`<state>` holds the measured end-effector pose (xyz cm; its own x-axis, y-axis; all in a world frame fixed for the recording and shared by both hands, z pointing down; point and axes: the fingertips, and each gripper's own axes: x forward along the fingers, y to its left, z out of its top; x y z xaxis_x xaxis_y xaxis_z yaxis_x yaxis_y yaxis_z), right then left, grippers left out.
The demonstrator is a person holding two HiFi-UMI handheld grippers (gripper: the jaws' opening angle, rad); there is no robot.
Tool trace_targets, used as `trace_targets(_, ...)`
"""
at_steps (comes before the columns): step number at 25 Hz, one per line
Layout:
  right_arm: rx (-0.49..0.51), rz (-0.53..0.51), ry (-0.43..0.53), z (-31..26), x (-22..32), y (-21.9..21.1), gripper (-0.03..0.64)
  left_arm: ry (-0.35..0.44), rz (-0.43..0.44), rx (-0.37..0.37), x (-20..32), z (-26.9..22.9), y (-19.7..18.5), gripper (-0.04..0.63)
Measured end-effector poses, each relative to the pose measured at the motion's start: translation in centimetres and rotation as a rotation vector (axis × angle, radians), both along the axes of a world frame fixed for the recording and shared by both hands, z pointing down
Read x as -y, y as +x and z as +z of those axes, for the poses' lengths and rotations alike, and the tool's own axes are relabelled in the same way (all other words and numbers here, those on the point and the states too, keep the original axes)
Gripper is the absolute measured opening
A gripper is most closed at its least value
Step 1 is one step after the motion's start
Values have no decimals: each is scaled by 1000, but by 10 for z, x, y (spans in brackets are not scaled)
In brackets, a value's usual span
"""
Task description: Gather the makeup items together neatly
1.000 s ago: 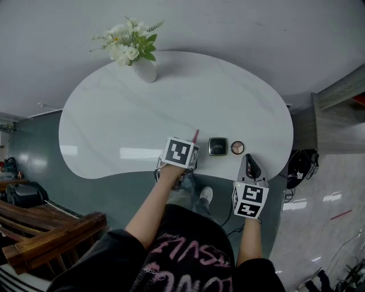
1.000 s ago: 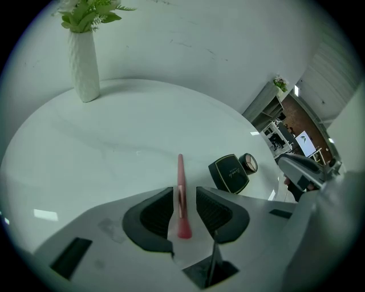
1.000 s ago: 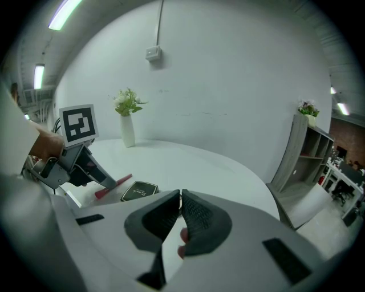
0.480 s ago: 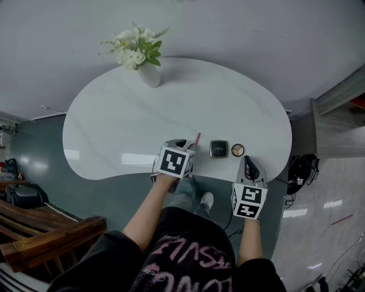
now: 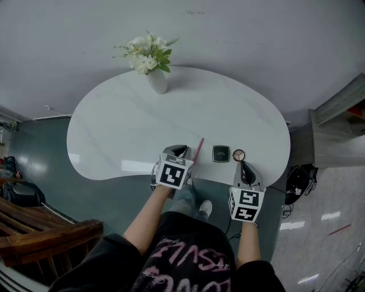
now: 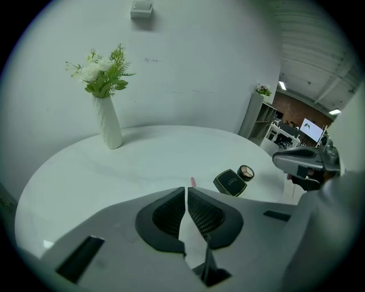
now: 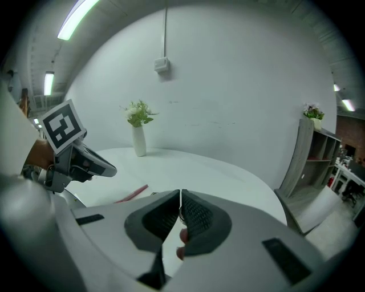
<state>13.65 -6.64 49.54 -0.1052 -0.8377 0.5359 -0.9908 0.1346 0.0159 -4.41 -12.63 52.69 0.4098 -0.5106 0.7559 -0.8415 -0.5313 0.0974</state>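
Drew left gripper (image 5: 181,150) back from pink pencil (image 5: 198,150), just closed on nothing; kept right gripper (image 5: 243,165) shut, empty. Left pencil, square compact (image 5: 220,153), round pot (image 5: 238,155) in a row near surface (image 5: 125,125) edge. Judged all light, hard, slick; pencil best pinched mid-shaft.

White kidney-shaped table (image 5: 131,125), white flower vase (image 5: 158,81) at its far edge. Plain white wall (image 7: 228,85), teal-grey floor (image 5: 40,148). Wooden bench (image 5: 45,239) lower left, grey shelf unit (image 7: 311,154) right. Ceiling strip light (image 7: 80,17) lit.
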Motion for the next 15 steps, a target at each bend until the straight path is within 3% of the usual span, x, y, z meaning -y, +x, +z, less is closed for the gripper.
trace_targets(15, 49, -70, 88, -33, -5, -30, 63, 304, 5, -61, -11, -58, -10, 13)
